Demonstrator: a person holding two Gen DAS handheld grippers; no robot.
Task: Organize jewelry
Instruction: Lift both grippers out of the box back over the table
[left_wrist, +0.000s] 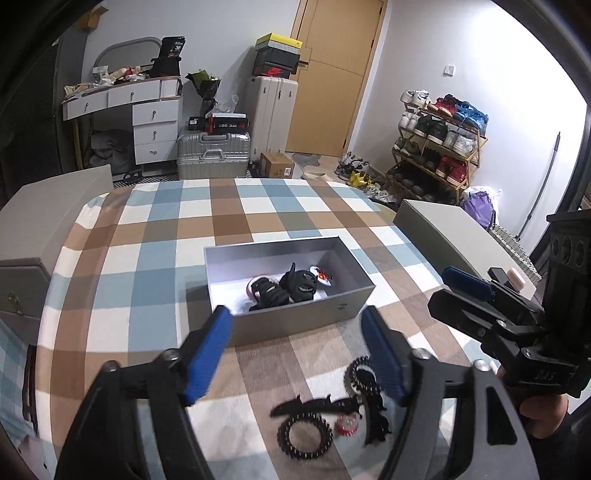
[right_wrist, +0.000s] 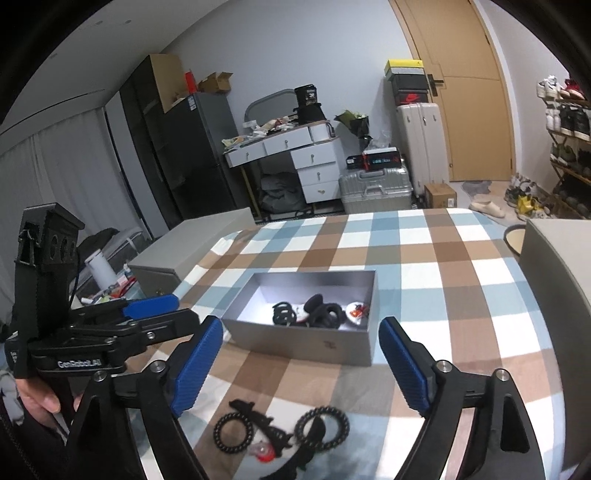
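Observation:
An open grey box (left_wrist: 343, 306) (right_wrist: 332, 345) sits mid-table with black hair ties and clips (left_wrist: 284, 290) (right_wrist: 314, 314) inside. In front of it, loose on the checked cloth, lie black spiral hair ties (left_wrist: 304, 435) (right_wrist: 234, 430), a black clip (left_wrist: 314, 404) (right_wrist: 258, 417) and a small red piece (left_wrist: 347, 424) (right_wrist: 262, 452). My left gripper (left_wrist: 297, 354) is open and empty above these items. My right gripper (right_wrist: 299, 363) is open and empty, also over them; it shows at the right in the left wrist view (left_wrist: 469, 291).
The table has a checked cloth (left_wrist: 221, 221) (right_wrist: 443, 258). Grey box lids stand at the left (left_wrist: 48, 221) (right_wrist: 192, 251) and right (left_wrist: 443, 229) (right_wrist: 554, 277) edges. Beyond are a dresser, suitcases, a door and a shoe rack (left_wrist: 439, 147).

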